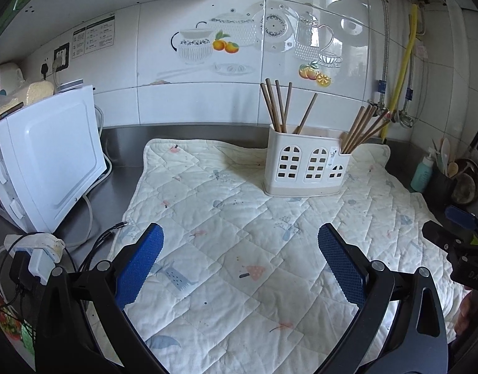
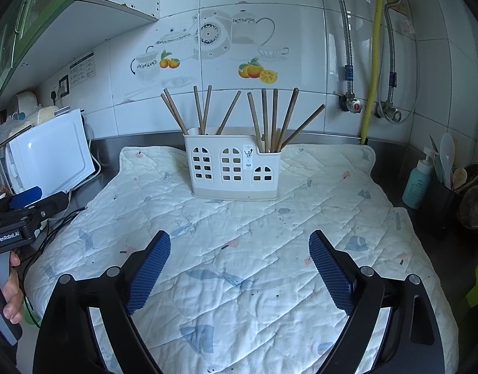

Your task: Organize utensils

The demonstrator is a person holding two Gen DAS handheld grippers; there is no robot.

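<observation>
A white utensil holder [image 1: 305, 162] [image 2: 234, 168] with window-shaped cut-outs stands upright on the quilted mat, towards the back wall. Wooden chopsticks [image 1: 277, 106] [image 2: 201, 110] lean in its left compartment and another bunch of chopsticks [image 1: 362, 129] [image 2: 274, 118] in its lower right one. My left gripper [image 1: 240, 233] hovers over the mat in front of the holder, open, nothing between its blue pads. My right gripper [image 2: 239, 240] is also open and empty, facing the holder from the front. Each gripper appears at the edge of the other's view.
The quilted mat [image 1: 226, 249] [image 2: 239, 243] covers a steel counter. A white appliance [image 1: 49, 162] [image 2: 49, 152] and cables [image 1: 92, 243] sit at the left. A teal pump bottle [image 1: 422, 171] [image 2: 418, 184], a dark utensil pot and bowls stand at the right. Pipes run down the tiled wall.
</observation>
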